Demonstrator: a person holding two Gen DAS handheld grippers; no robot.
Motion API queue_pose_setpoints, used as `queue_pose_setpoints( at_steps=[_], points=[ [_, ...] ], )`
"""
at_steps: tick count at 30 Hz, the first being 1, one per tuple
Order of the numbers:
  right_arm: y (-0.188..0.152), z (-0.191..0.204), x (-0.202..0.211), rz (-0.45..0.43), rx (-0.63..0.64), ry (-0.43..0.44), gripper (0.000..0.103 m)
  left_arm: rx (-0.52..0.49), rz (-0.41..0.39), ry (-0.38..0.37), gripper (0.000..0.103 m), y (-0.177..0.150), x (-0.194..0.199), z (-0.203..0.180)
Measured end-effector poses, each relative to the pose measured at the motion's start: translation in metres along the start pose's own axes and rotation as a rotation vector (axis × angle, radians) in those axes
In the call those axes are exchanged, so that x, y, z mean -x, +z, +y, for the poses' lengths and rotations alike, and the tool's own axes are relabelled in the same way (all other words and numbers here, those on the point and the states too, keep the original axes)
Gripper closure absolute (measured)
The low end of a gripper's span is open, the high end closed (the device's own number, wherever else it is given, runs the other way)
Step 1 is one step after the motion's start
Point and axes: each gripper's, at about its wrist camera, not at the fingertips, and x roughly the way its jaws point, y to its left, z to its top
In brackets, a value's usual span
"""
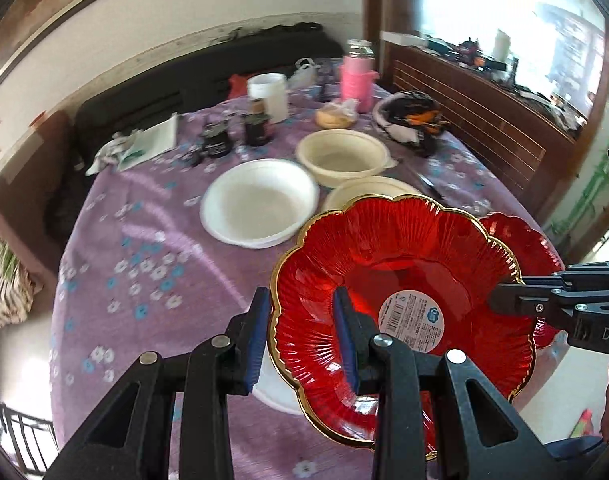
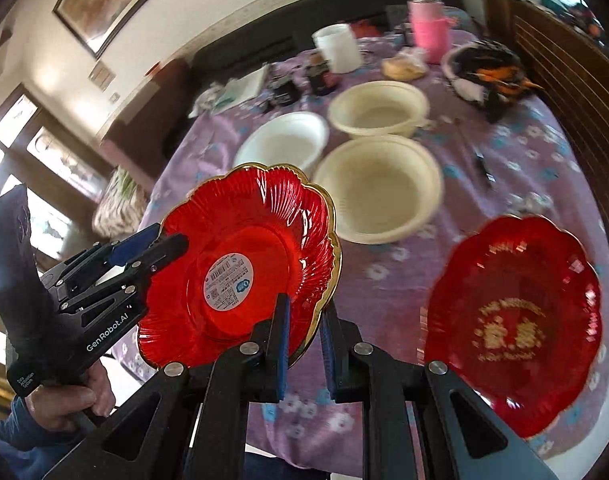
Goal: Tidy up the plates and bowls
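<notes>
A red scalloped plate with a gold rim and a round label [image 1: 404,280] [image 2: 240,264] is held in the air, tilted, above the table's near edge. My left gripper [image 1: 302,340] [image 2: 152,246] has its jaws around the plate's left rim. My right gripper [image 2: 304,344] [image 1: 500,296] is shut on the opposite rim. A second red plate with gold lettering [image 2: 516,320] [image 1: 520,236] lies flat on the purple cloth to the right. Two cream bowls [image 2: 378,188] [image 2: 378,108] [image 1: 344,158] and a white bowl [image 1: 260,202] [image 2: 284,140] sit behind.
The round table has a purple flowered cloth [image 1: 144,264]. At the back stand a white container [image 1: 270,94], a pink flask [image 1: 358,76], dark jars [image 1: 256,126], a bun [image 1: 336,116], a black patterned cloth [image 1: 412,120] and papers [image 1: 144,146]. A pen [image 2: 482,166] lies at right.
</notes>
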Motion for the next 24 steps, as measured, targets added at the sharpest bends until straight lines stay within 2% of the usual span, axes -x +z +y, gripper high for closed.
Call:
queue_pose_setpoints(
  at_steps=[11,24],
  points=[
    [-0.027,-0.073,0.040,-0.048,-0.174,-0.075,0.087,-0.149,0.006,-0.116,0.073,0.023,-0.021,-0.078],
    [-0.063,-0.145,0.062,-0.041,-0.351,-0.182,0.087,-0.262,0.084,-0.247,0.073,0.022,-0.066,-0.159]
  ],
)
